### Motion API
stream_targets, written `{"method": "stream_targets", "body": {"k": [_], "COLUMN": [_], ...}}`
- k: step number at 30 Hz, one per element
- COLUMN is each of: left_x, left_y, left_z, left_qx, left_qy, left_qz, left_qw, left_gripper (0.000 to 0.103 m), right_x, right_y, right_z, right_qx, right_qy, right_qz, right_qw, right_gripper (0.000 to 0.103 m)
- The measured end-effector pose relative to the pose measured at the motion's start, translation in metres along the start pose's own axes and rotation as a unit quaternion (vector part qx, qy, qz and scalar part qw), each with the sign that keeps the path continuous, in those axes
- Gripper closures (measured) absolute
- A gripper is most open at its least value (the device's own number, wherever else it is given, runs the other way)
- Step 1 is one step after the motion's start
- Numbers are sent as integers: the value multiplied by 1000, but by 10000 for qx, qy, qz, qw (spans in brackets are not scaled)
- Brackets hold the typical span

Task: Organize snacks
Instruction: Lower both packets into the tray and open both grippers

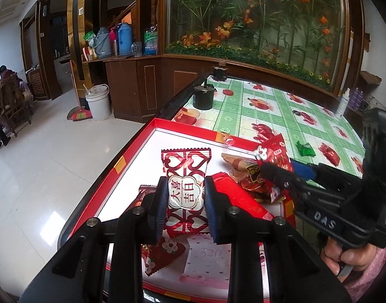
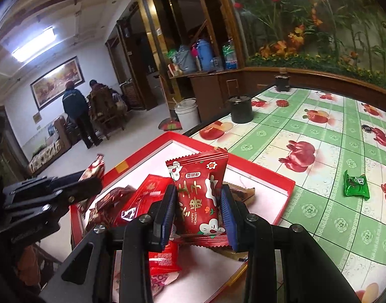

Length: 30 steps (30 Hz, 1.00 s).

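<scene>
Both clamped: left gripper [image 1: 185,203] on white-and-red lattice packet [image 1: 185,176], right gripper [image 2: 198,214] on red cartoon packet [image 2: 200,197]. Green wrapped candy [image 2: 357,183] at two o'clock, nearer right.

The left gripper [image 1: 185,202] covers the lower sides of the white-and-red packet [image 1: 185,176] it clamps, and its arms hide parts of the pale "520" packet [image 1: 208,262] beneath. The right gripper [image 2: 200,217] hides both edges of its red packet [image 2: 198,197]. A brown wrapper [image 2: 239,192] behind shows only partly, its print unreadable.
</scene>
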<state>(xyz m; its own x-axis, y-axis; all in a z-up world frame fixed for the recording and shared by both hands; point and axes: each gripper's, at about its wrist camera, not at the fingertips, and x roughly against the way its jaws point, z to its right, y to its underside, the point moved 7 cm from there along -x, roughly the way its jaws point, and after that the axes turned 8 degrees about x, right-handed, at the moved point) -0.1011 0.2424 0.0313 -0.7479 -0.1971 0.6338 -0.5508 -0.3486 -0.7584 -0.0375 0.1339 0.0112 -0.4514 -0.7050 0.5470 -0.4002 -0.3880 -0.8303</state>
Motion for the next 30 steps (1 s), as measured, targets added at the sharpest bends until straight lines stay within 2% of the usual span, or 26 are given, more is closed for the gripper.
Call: {"method": "stream_targets", "body": {"k": [7, 26, 30], "left_x": [-5, -9, -11], "left_y": [0, 2, 3], "left_z": [2, 4, 3], "left_qx": [-29, -66, 6], "left_qy": [-47, -145, -151], "left_qz": [-50, -163, -211], "left_qw": [10000, 9997, 9997], "left_gripper": [78, 78, 77], "right_x": [-1, -4, -6], "right_y": [7, 12, 14], "right_z": [-13, -19, -19], "right_qx": [285, 410, 445], "right_qy": [-19, -22, 14], "right_qz": [-97, -273, -331], "right_qw": [9995, 9988, 9985], "right_gripper": [68, 68, 65]}}
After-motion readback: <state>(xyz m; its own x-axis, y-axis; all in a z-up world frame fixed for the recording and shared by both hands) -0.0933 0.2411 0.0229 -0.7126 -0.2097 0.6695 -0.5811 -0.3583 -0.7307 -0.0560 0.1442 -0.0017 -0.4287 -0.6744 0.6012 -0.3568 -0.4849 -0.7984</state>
